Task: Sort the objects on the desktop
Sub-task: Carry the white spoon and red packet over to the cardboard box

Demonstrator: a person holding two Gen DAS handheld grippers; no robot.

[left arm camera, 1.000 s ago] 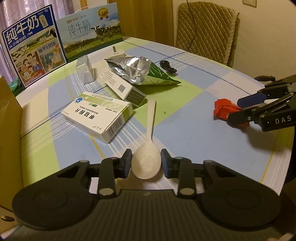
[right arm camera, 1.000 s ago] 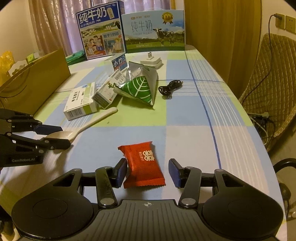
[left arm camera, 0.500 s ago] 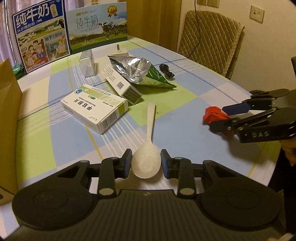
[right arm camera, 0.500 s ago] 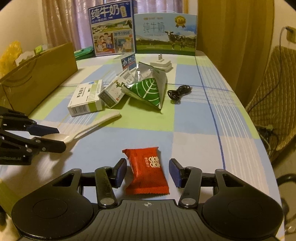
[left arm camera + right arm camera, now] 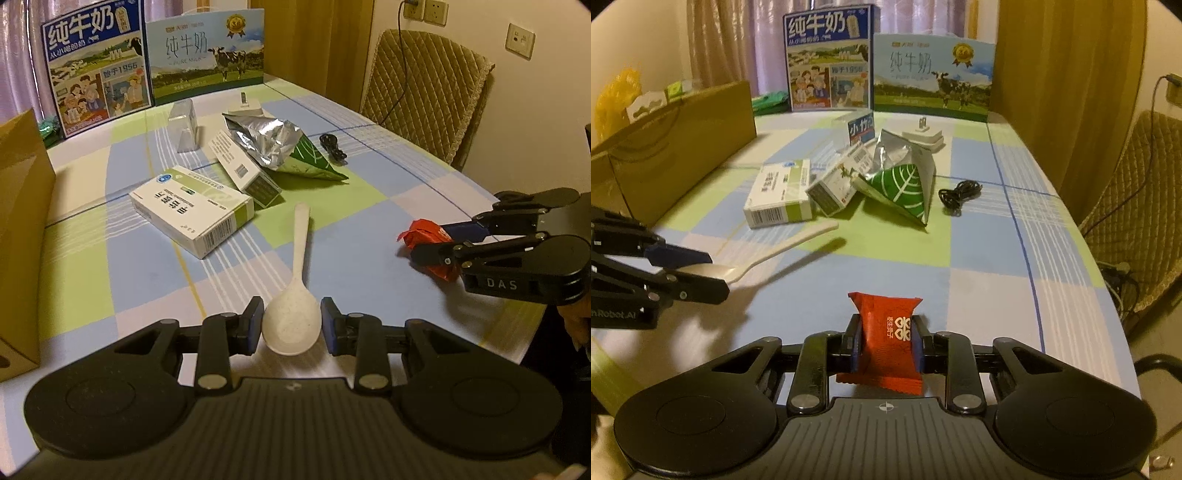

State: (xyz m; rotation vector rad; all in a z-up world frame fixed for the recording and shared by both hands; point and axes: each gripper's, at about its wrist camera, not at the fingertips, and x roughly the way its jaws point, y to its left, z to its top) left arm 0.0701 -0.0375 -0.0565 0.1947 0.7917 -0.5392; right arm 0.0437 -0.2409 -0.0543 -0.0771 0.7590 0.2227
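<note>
With my left gripper [image 5: 291,325] pinching the white spoon [image 5: 294,302] by its rounded bowl above the table [image 5: 979,254], and my right gripper [image 5: 886,347] clamped on the red snack packet [image 5: 890,339], I feared the spoon could pivot and slip.

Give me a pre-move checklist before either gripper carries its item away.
1. Right gripper shut on red snack packet: ok.
2. Left gripper closed on white spoon bowl: ok.
3. Spoon lifted off the tablecloth: ok, its shadow lies apart from it in the right wrist view.
4. Spoon handle apart from medicine box: ok.
5. Grippers apart from each other: ok.
6. Drop-off place for either item: cannot tell.
</note>
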